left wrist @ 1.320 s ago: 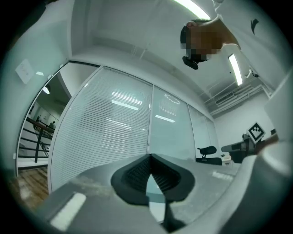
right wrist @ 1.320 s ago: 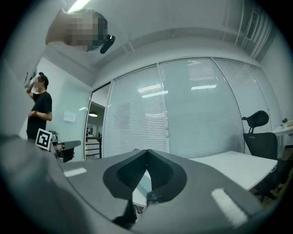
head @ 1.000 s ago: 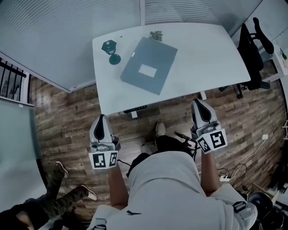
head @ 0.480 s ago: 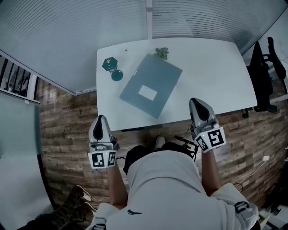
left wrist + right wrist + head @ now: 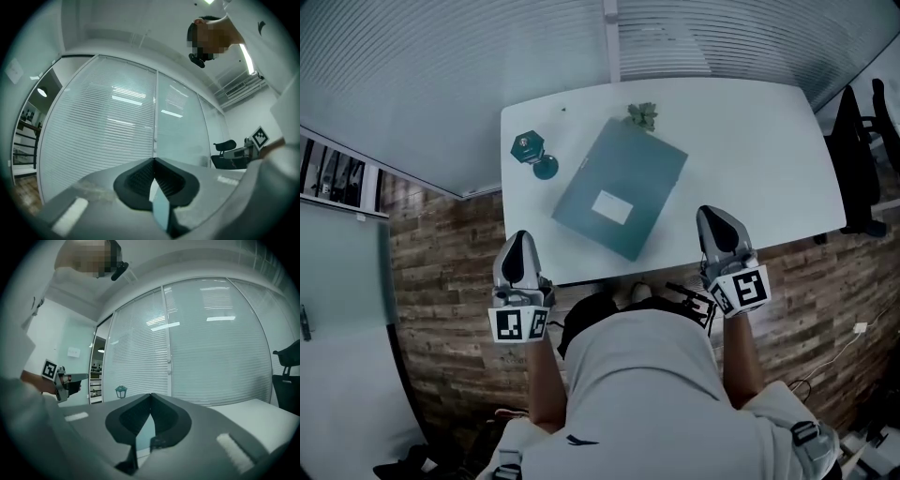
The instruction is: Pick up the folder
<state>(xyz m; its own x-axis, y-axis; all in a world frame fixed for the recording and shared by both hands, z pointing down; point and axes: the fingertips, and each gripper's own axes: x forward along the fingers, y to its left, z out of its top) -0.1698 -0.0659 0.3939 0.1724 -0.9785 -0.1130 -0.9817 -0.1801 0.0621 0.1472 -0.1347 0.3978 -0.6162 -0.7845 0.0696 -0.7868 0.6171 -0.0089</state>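
Note:
A grey-blue folder [image 5: 621,185] with a white label lies at an angle on the white table [image 5: 750,150] in the head view. My left gripper [image 5: 521,246] hovers at the table's near left edge, short of the folder, jaws shut on nothing. My right gripper [image 5: 716,223] hangs over the near right part of the table, to the right of the folder's near corner, also shut and empty. Both gripper views look level across the table at the blinds; the shut jaws meet at the left gripper [image 5: 154,161] and the right gripper [image 5: 150,397].
A small teal lantern [image 5: 528,146] on a round base [image 5: 546,168] stands at the table's left, also seen as the lantern [image 5: 121,391]. A small plant [image 5: 643,114] sits at the far edge. A black office chair [image 5: 862,150] stands right. Blinds and glass walls lie behind.
The person has stepped closer to the table. Both grippers moved forward: the right now reaches over the table edge, the left has come up to it. Jaws stayed shut.

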